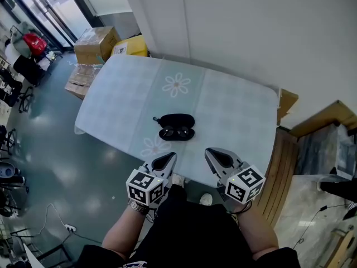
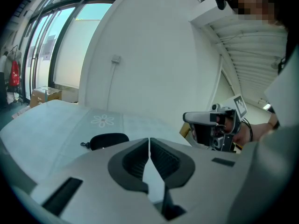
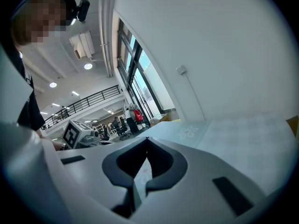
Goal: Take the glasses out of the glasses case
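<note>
A black glasses case (image 1: 177,120) lies open near the middle of the table (image 1: 234,110), which has a pale blue cloth with flower prints. Dark glasses (image 1: 177,133) rest in the case's near half. My left gripper (image 1: 169,158) hangs at the table's near edge, shut and empty, a short way short of the case. My right gripper (image 1: 211,153) is beside it, also shut and empty. In the left gripper view the case (image 2: 108,140) shows low beyond the closed left gripper (image 2: 149,141), with the right gripper (image 2: 212,125) off to the side. The right gripper (image 3: 147,141) looks across the cloth.
Cardboard boxes (image 1: 96,42) and a yellow box (image 1: 131,46) stand on the floor past the table's far left corner. A white wall (image 1: 251,32) runs behind the table. Wooden boards (image 1: 284,172) lie at the table's right side.
</note>
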A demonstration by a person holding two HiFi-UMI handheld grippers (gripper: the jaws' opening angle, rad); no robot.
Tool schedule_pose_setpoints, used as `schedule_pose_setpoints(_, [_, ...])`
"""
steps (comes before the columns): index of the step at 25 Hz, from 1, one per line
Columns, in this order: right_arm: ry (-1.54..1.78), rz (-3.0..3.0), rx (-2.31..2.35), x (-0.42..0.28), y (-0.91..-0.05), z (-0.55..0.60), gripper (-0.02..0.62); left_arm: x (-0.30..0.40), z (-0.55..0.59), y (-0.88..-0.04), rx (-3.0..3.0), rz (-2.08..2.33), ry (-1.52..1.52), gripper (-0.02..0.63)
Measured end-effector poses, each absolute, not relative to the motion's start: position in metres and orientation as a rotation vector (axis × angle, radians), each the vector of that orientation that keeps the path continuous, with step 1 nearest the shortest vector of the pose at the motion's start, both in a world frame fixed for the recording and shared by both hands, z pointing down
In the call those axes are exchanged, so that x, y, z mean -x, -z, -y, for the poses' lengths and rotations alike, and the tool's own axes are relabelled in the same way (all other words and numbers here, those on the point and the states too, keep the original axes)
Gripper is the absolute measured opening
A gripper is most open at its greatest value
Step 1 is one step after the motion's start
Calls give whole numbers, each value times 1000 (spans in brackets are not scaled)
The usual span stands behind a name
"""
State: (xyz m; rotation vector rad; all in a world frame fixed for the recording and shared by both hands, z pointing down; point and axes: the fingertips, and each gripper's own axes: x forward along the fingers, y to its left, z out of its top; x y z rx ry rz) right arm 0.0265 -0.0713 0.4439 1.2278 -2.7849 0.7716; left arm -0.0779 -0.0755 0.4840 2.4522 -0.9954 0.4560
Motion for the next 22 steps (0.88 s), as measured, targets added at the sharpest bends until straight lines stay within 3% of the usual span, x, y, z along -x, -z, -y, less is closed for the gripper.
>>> schedule_pose_setpoints(22, [-894,2630,-1525,-8,-469,134,23,103,161,-545,-2596,714,-856,35])
